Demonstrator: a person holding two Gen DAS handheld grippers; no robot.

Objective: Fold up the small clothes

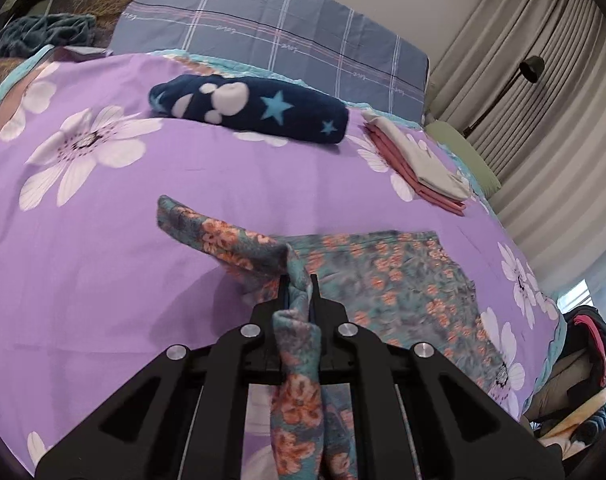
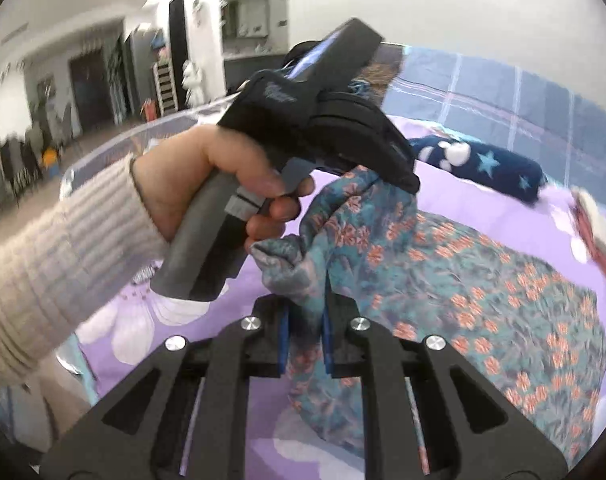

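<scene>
Both tools are clamped on the same floral garment (image 1: 395,280). Left tool (image 1: 299,288) has its jaws narrowed on a bunched fold of the cloth, which runs back between the arms towards the camera; a loose flap (image 1: 207,228) sticks out ahead and to its left. Right tool (image 2: 306,316) pinches another gathered edge between its blue pads (image 2: 284,332), with the left tool (image 2: 399,178), held by a hand (image 2: 223,184) in a ribbed cream sleeve (image 2: 63,256), just ahead of it and gripping the neighbouring part of the edge. The rest of the garment lies spread on the purple flowered bed (image 1: 115,208), ahead and to the right of each tool.

This looks like the lift that starts a fold. To do it well, I would keep both grips firm and level with each other, draw the edge taut between them so the loose flap falls flat, then carry it over the spread part and lay it down evenly. A rolled navy garment (image 1: 251,106) and a folded pink and grey stack (image 1: 419,164) sit well beyond, clear of the work.
</scene>
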